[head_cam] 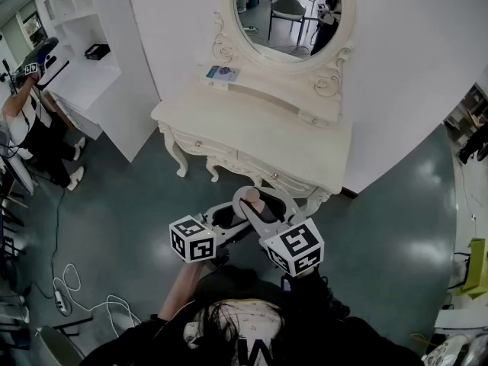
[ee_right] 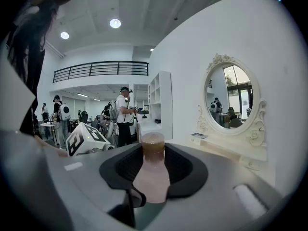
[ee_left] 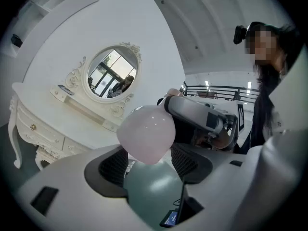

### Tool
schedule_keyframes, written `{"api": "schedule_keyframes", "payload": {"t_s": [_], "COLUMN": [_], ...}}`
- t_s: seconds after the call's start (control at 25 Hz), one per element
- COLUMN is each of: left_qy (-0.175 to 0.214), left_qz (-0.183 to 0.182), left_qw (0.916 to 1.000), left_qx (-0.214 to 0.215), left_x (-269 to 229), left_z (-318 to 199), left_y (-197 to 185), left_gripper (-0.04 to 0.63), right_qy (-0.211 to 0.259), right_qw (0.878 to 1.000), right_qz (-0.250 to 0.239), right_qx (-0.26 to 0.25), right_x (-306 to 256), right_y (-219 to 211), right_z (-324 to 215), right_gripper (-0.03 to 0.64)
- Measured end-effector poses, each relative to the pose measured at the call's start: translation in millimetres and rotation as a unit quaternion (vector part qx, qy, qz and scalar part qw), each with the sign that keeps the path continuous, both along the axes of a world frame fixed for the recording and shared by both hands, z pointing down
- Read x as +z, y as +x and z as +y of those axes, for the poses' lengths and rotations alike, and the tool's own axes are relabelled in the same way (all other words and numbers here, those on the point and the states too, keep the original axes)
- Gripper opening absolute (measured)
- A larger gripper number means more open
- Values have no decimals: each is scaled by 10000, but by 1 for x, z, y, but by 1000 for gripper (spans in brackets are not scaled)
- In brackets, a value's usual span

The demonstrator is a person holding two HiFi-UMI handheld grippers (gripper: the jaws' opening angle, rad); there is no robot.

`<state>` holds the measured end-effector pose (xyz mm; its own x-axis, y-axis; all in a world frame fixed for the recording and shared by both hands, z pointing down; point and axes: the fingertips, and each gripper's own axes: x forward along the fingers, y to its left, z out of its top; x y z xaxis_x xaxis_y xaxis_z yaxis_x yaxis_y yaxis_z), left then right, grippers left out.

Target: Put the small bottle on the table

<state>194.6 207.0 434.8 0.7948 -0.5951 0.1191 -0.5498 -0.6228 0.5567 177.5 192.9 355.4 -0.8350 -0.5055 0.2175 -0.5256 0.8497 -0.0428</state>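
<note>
The small pink bottle [head_cam: 250,197] with a tan cap hangs in the air in front of the white dressing table [head_cam: 252,132], a little short of its front edge. My right gripper [head_cam: 256,206] is shut on it. In the right gripper view the bottle [ee_right: 151,172] stands upright and fills the gap between the dark pads [ee_right: 185,170]. My left gripper [head_cam: 235,212] comes in from the left with its jaws open. In the left gripper view the bottle [ee_left: 146,134] bulges just above the spread pads [ee_left: 113,165], and its narrow lower end sits loosely between them.
The table carries an oval mirror [head_cam: 288,14] and a small card [head_cam: 222,73] on its raised back shelf. A white shelf unit [head_cam: 84,59] stands at the left, with a person [head_cam: 30,120] beside it. A cable [head_cam: 84,300] lies on the green floor.
</note>
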Motion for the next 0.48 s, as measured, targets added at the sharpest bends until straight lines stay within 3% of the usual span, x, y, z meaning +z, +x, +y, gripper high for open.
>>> {"api": "schedule_keyframes", "payload": {"t_s": [0.48], "left_qy": [33], "left_qz": [-30], "left_qw": [9999], "left_qx": [-130], "left_x": [0], "left_z": [-7], "left_y": [0], "left_gripper": [265], "right_qy": [43], "right_qw": [9999], "right_qz": [-102], "right_qx": [-82], "right_x": [0], "right_y": [0], "right_z": [-6], "right_gripper": [149]}}
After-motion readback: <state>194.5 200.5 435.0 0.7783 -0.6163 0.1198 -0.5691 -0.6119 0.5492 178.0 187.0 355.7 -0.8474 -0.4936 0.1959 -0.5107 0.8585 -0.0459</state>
